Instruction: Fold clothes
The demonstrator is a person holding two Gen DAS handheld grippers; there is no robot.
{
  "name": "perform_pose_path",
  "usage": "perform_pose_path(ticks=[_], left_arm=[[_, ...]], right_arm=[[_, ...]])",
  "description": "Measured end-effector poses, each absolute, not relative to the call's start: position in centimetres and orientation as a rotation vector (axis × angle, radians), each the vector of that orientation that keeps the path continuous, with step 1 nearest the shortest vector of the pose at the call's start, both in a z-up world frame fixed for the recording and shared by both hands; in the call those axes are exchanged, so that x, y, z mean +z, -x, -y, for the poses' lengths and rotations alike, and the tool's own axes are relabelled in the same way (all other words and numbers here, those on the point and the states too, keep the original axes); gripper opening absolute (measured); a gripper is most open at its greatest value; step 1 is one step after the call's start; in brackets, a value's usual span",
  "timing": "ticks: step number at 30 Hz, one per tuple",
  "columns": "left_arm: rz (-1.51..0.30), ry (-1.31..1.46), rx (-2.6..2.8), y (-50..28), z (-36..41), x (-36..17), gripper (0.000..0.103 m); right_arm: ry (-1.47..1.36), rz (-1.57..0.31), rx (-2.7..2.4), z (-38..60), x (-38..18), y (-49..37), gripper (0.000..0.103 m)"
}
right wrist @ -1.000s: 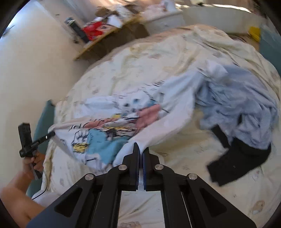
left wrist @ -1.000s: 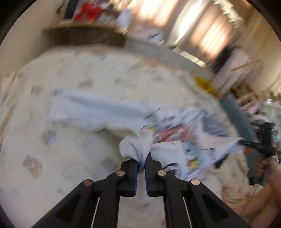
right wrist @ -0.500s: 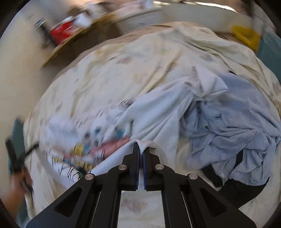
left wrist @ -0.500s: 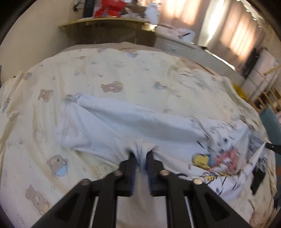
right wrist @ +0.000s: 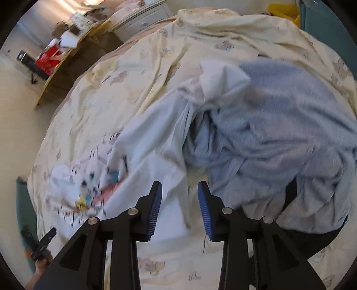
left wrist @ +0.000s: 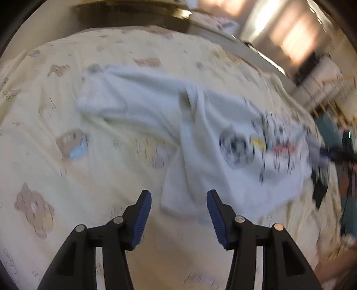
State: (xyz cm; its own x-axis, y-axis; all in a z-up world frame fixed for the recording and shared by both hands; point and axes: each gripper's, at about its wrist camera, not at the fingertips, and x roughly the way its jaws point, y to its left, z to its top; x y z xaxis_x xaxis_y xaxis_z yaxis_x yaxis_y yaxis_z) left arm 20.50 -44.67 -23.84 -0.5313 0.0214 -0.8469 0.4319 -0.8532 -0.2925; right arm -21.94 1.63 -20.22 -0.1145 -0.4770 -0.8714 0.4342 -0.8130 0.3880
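A white long-sleeved top with a cartoon print [left wrist: 234, 142] [right wrist: 154, 142] lies spread on the bed. My left gripper [left wrist: 178, 200] hangs just above its near corner, jaws opening, the cloth below them and free of the blue pads [left wrist: 142, 214]. My right gripper [right wrist: 179, 191] is over the shirt's other edge, jaws opening too, cloth beneath the gap but not pinched. The left gripper [right wrist: 42, 243] shows small at the lower left of the right wrist view, held by a hand [right wrist: 39, 267].
The bed has a cream sheet with bear prints [left wrist: 55, 156] [right wrist: 125, 93]. A heap of pale blue and black clothes [right wrist: 279, 133] lies right of the shirt. A wooden shelf with red items [right wrist: 53, 58] and white drawers [right wrist: 142, 20] stand beyond the bed.
Both grippers were shut on the white top's edges and have let go, jaws now apart. Both have sunk toward the bed, and the shirt now lies flatter on the sheet.
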Motion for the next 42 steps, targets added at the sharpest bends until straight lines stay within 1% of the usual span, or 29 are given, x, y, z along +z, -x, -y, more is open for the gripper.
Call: perform_pose_path(ticks=[3,9,11,12,13,14,18,21,23,25,29,31,33,37,39,40,41,42], left_arm=[[-0.614,-1.445,-2.463,-20.7,43.3,-25.7,0.055],[-0.596,-1.386,-2.484,-18.0,44.5,-26.5,0.057],[-0.597,-1.42,-2.46,-17.0,44.9,-27.3,0.055],[-0.587,-1.439,-2.46,-16.6,44.7,-27.4,0.025],[-0.542,-1.456,-2.455,-16.3,44.4,-27.4,0.001],[-0.513,-1.467,-2.457,-16.2,44.2,-27.1,0.004],[-0.583,-1.399,-2.525,-17.8,43.7,-23.5,0.004],[-0.613,-1.29,-2.641,-20.1,42.2,-18.1,0.004],[-0.672,-1.218,-2.721,-21.1,40.6,-14.4,0.004],[-0.783,-1.134,-2.793,-21.8,39.5,-11.1,0.004],[-1.127,-0.84,-2.909,-22.7,38.3,-5.1,0.004],[-1.221,-0.688,-2.922,-22.5,38.5,-3.3,0.004],[-1.219,-0.612,-2.858,-21.8,39.7,-3.4,0.004],[-1.151,-0.796,-2.548,-19.0,43.7,-9.2,0.004],[-1.259,-0.868,-2.437,-19.2,44.9,-12.6,0.003],[-1.293,-0.895,-2.396,-19.4,45.3,-13.9,0.003],[-1.285,-0.899,-2.4,-20.0,44.9,-14.2,0.004],[-1.287,-0.891,-2.415,-20.6,44.6,-14.2,0.004]], right_arm=[[-1.586,0.048,-1.918,-2.6,-21.5,19.6,0.039],[-1.645,0.096,-1.829,-4.0,-24.1,15.5,0.039],[-1.665,0.114,-1.81,-4.6,-24.7,14.4,0.039],[-1.67,0.125,-1.808,-4.9,-24.7,14.1,0.039],[-1.675,0.135,-1.805,-5.3,-24.8,13.8,0.039],[-1.68,0.145,-1.803,-5.6,-24.9,13.5,0.039],[-1.701,0.179,-1.797,-6.4,-25.0,12.5,0.04],[-1.7,0.177,-1.791,-6.0,-24.7,11.9,0.04],[-1.679,0.166,-1.782,-5.6,-24.3,11.4,0.04],[-1.662,0.161,-1.773,-5.0,-23.8,11.0,0.04],[-1.613,0.139,-1.753,-4.2,-22.4,9.8,0.04],[-1.59,0.123,-1.75,-4.0,-21.8,9.2,0.04],[-1.582,0.112,-1.746,-4.1,-21.5,8.7,0.04],[-1.587,0.124,-1.724,-4.5,-21.4,8.0,0.041],[-1.589,0.145,-1.698,-4.7,-21.5,7.6,0.042],[-1.585,0.176,-1.653,-4.3,-21.7,7.2,0.045],[-1.581,0.206,-1.606,-4.0,-21.9,6.8,0.047],[-1.576,0.237,-1.559,-3.6,-22.1,6.3,0.053]])
